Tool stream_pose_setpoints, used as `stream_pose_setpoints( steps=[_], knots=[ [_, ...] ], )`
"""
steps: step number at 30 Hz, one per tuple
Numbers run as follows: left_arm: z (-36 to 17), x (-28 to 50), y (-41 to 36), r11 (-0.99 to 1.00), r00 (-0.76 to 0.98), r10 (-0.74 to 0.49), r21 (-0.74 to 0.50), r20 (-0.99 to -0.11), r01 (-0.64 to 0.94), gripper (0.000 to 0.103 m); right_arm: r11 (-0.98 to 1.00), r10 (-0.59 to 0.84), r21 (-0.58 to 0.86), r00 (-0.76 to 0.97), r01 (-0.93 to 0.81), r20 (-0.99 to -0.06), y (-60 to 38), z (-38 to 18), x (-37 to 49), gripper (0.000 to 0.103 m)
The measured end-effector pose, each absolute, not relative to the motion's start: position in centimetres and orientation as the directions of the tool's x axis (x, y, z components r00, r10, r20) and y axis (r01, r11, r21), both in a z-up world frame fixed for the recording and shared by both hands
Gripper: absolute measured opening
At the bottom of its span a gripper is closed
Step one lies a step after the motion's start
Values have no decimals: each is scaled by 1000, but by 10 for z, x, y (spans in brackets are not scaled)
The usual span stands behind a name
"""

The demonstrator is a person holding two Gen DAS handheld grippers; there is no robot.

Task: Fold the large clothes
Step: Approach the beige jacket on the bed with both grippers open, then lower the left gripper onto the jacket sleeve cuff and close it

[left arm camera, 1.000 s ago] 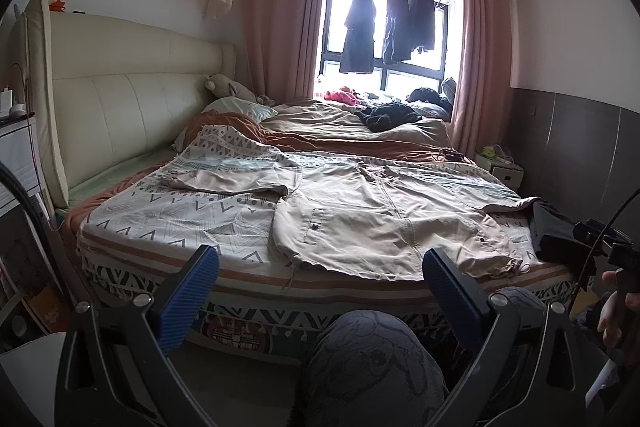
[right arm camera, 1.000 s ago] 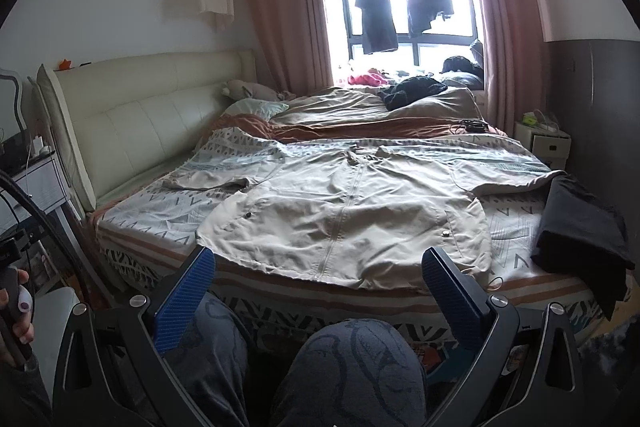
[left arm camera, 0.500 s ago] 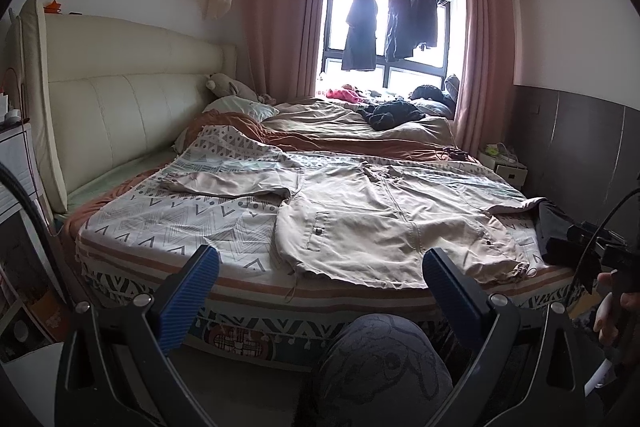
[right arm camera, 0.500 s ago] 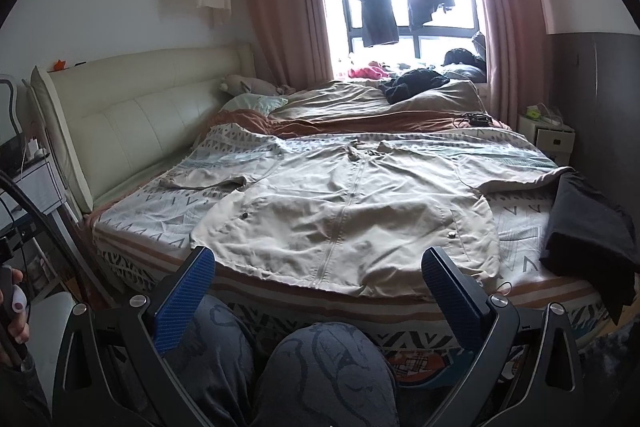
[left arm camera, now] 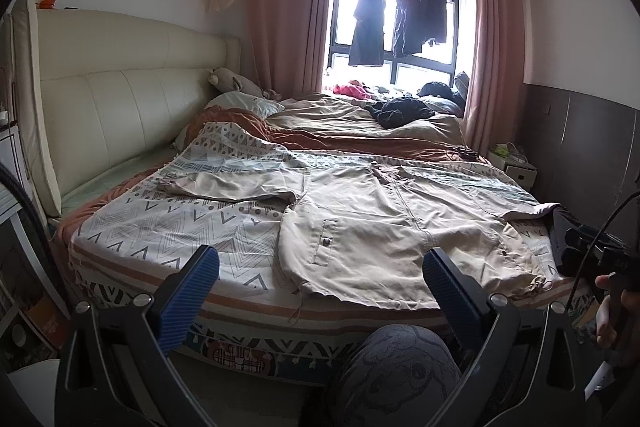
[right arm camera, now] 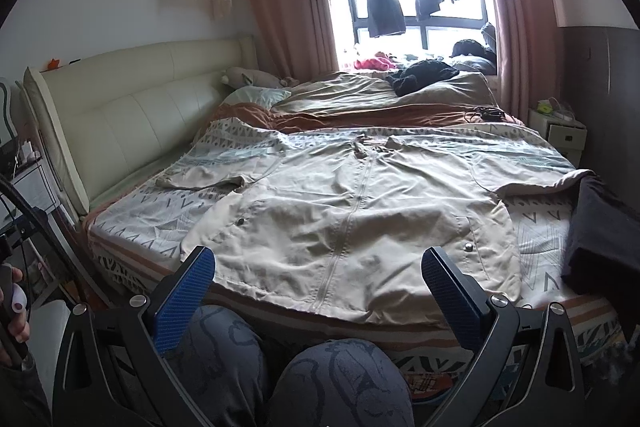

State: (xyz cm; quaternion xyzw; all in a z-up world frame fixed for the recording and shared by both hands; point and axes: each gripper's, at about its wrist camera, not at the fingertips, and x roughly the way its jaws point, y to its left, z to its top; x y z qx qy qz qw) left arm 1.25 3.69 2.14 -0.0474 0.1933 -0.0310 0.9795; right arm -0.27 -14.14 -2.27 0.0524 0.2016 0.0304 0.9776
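A large beige zip-front jacket (right arm camera: pixel 352 211) is lying spread flat at the near edge of the patterned bed cover (left arm camera: pixel 168 227). The left gripper (left arm camera: pixel 320 291) and the right gripper (right arm camera: pixel 320 291) are hovering before that edge, fingers wide apart, holding nothing.

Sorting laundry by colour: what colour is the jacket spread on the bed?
Beige jacket; clearest in the right wrist view.

The jacket (right arm camera: pixel 352 215) lies spread on the bed (right arm camera: pixel 132 227), its hem along the near edge and its collar toward the far side. A dark garment (right arm camera: pixel 596 231) lies at the bed's right edge, touching the jacket's right sleeve. The headboard (right arm camera: pixel 132 115) runs along the left edge; the nightstand (right arm camera: pixel 560 135) stands off the far right corner.
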Motion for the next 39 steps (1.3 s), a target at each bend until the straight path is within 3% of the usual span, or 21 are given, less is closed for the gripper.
stream_pose_setpoints(
  steps=[19,39],
  knots=[
    [5,133,57,993,882,-23,-111,-470,-33,103,981,128,188,888,-47,-441,-150,-25,134,103],
    [-13,260,134,973,831,78,-140,-550,-184,103,956,246,258,862,-141,-444,-114,-30,323,103]
  ],
)
